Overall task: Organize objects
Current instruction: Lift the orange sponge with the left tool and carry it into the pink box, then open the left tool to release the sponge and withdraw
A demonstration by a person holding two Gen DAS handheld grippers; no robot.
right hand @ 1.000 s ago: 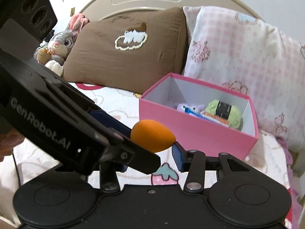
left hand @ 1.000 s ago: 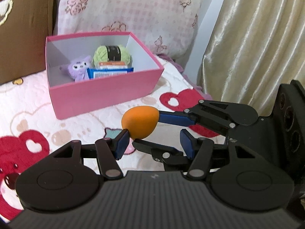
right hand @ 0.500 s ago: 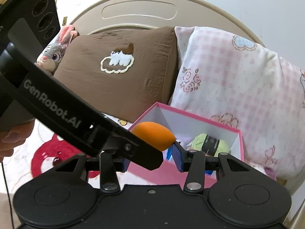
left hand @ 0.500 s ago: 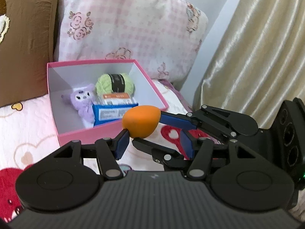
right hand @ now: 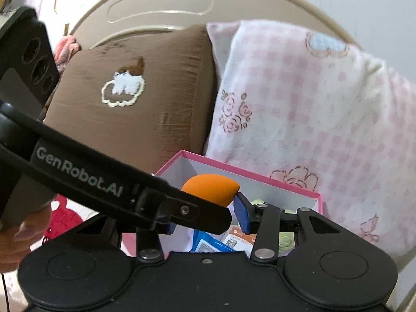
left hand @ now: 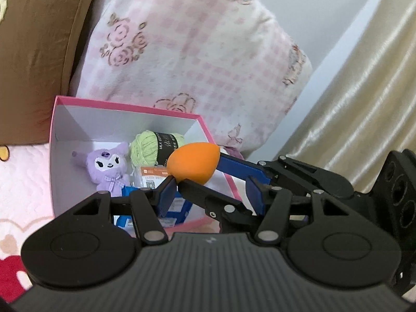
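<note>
Now | right gripper (right hand: 204, 219) clenched on orange sponge (right hand: 210, 188), long axis spanning pad to pad | left gripper (left hand: 211, 193) part-open, gripping nothing, crossing beneath | pink box (left hand: 124, 106) just below-ahead of claws; release should likely land inside.

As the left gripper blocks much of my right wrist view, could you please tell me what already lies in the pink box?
Observer: A purple plush toy lies in the left part of the pink box; your view hides it completely.
Operator: Thank you. Is the green patch I glimpse a ball of yarn?
Observer: Yes, a green yarn ball with a black label band, toward the back, just right of the plush.
Operator: And what stands to the right of the box, please?
Observer: A beige curtain hangs there, beyond the pink checked pillow.
</note>
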